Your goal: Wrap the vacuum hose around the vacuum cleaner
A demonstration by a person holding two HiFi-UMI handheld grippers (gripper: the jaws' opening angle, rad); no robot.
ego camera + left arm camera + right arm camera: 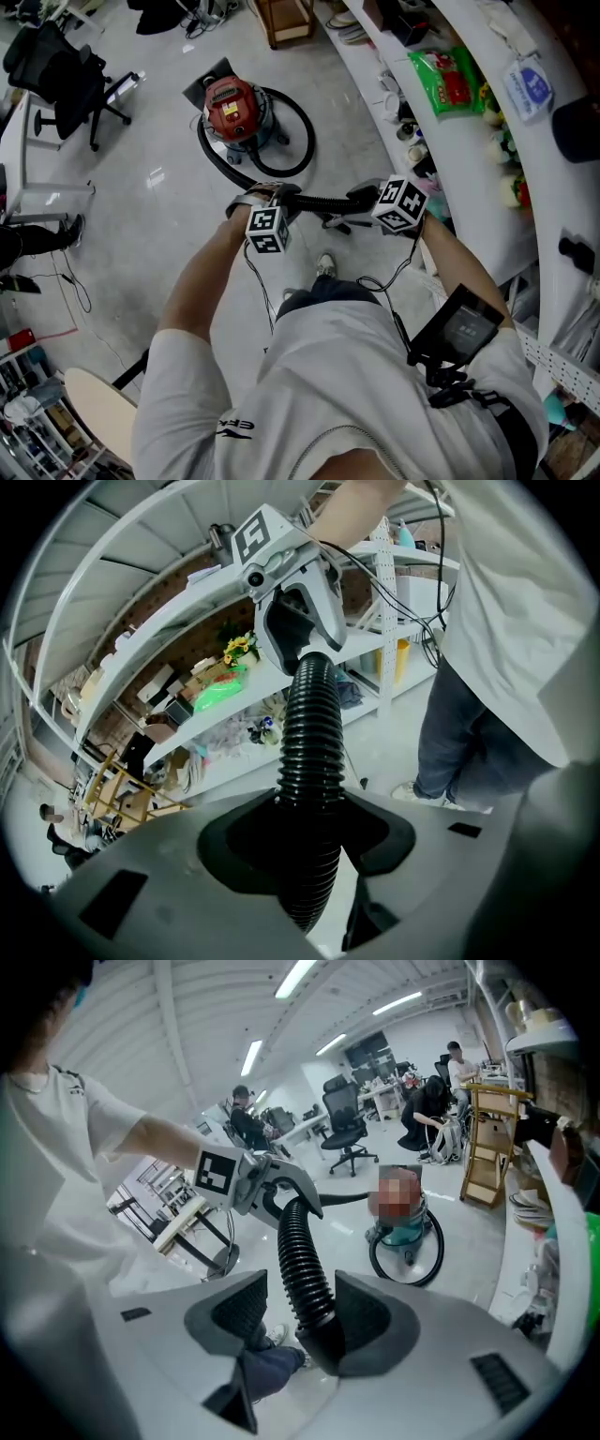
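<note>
- Closest in, at the bottom of the head view, the person's arms reach forward and down, so both claws work out in front at about waist level.
- left claw [314,829]: clamped on the hose [306,728]. The ribs look snug against both pads. I'd call this the anchor hand, pinning the hose so it can't slide.
- right claw [298,1309]: jaws standing wide. The hose runs between them but only leans on the pad at the right of the frame, and the other pad is clear of it. So it's cradling the hose, not gripping it, probably so it can take a fresh hold further along.
- Between the two claws the hose is a short straight stretch across the middle of the head view, held up off the floor [150,178], which should keep it from kinking.
- Further up, the vacuum [232,108] stands on the floor at upper centre-left, well apart from both claws. A loop of hose lies around its base, bulging out to the right.
- My read is that the wrap is partly done, and the held end has to be brought over to the vacuum.
- Far off there's a chair [66,80] at upper left and shelves [469,197] down the right edge. Neither is involved.
</note>
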